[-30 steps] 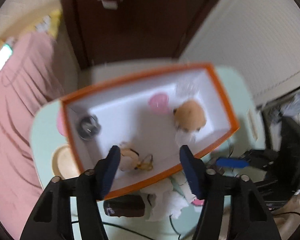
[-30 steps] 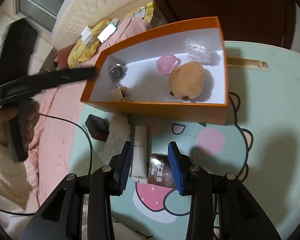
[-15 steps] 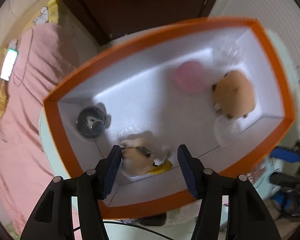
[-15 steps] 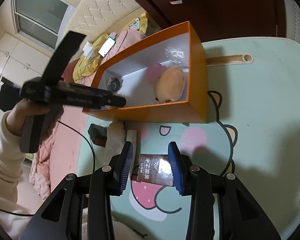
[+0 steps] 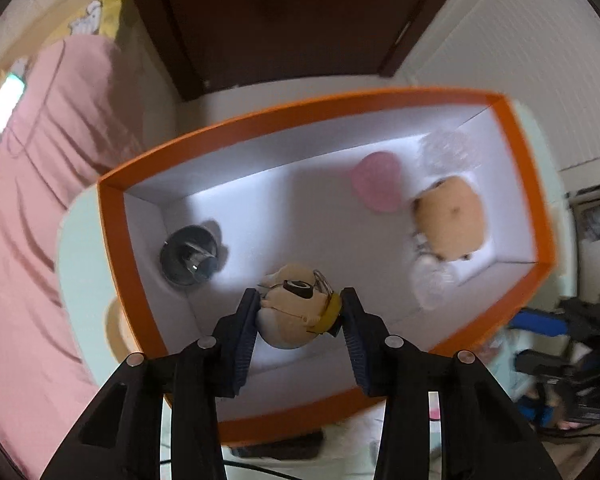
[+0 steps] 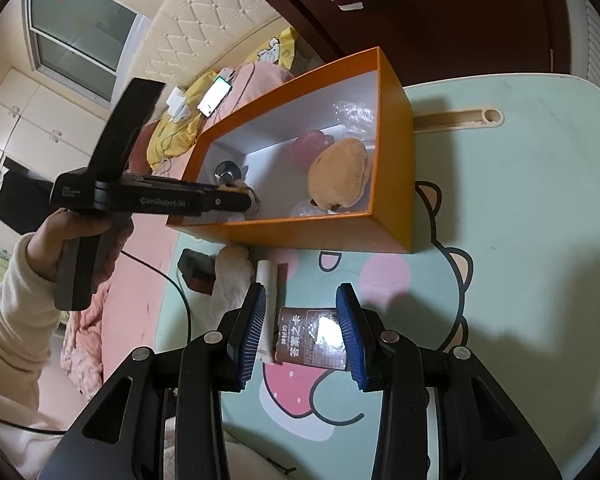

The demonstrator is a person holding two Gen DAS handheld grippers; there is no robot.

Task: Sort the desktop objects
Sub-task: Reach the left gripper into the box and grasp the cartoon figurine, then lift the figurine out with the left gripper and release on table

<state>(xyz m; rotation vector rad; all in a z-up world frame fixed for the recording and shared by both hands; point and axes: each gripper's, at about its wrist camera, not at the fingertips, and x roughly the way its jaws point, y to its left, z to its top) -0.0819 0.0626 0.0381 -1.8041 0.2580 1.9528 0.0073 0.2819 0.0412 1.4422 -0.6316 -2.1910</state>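
I work over a mint-green cartoon table (image 6: 520, 208) in a bedroom, a pink-covered bed (image 6: 140, 264) along its left edge. On the left, the hand (image 6: 86, 236) holding my left gripper (image 5: 300, 307) points it steeply down into the near-left corner of the orange box (image 5: 516, 168). Its jaws are closing, and both pads touch the small plush keychain toy (image 5: 296, 316) between them, which lies on the white floor of the box. I judge the toy light and soft: it will squash, so a hold across the round body is safer than the metal ring (image 5: 322, 280), which could slip. Just left of it sits a dark round metal piece (image 5: 190, 256); at the far right are a pink round thing (image 5: 378, 186) and a tan plush (image 5: 454, 220) on crinkled clear wrap.

To the right, my right gripper (image 6: 302, 326) hangs tilted down over the near table, jaws part open around nothing. Below it lie a brown card pack (image 6: 312, 338) and a white tube (image 6: 269, 284), stiff and glossy, so I expect them to be slippery.
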